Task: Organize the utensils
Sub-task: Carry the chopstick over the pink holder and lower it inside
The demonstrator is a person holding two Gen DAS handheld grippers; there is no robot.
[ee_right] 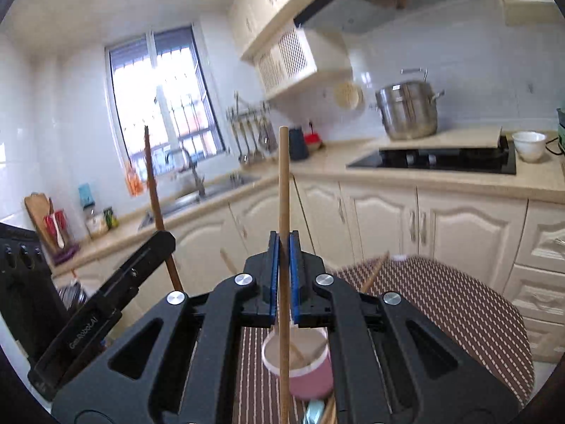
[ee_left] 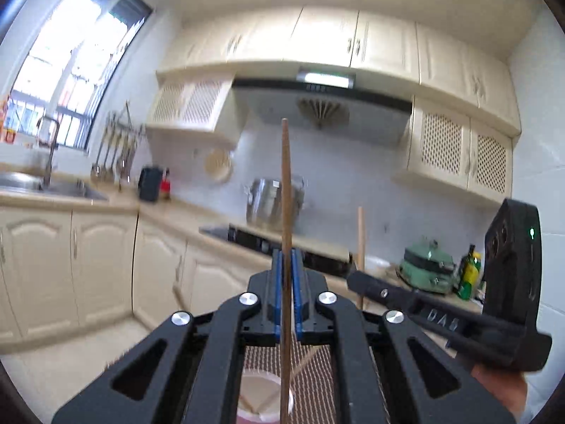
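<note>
cream kitchen cabinets (ee_right: 388,219) behind; left gripper (ee_left: 286,265) clamps a dark brown chopstick (ee_left: 285,183) upright, right gripper (ee_right: 283,247) clamps a lighter chopstick (ee_right: 283,183), above what seems a pink cup (ee_right: 310,378).

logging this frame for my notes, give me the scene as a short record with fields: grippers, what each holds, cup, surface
left gripper: shut on dark wooden stick, held upright
right gripper: shut on light wooden stick, held upright
pink cup: below the right gripper, on the mat, more wooden pieces inside
striped mat: brown with white stripes, under the cup
background: kitchen counter, steel pot behind the hob
</note>
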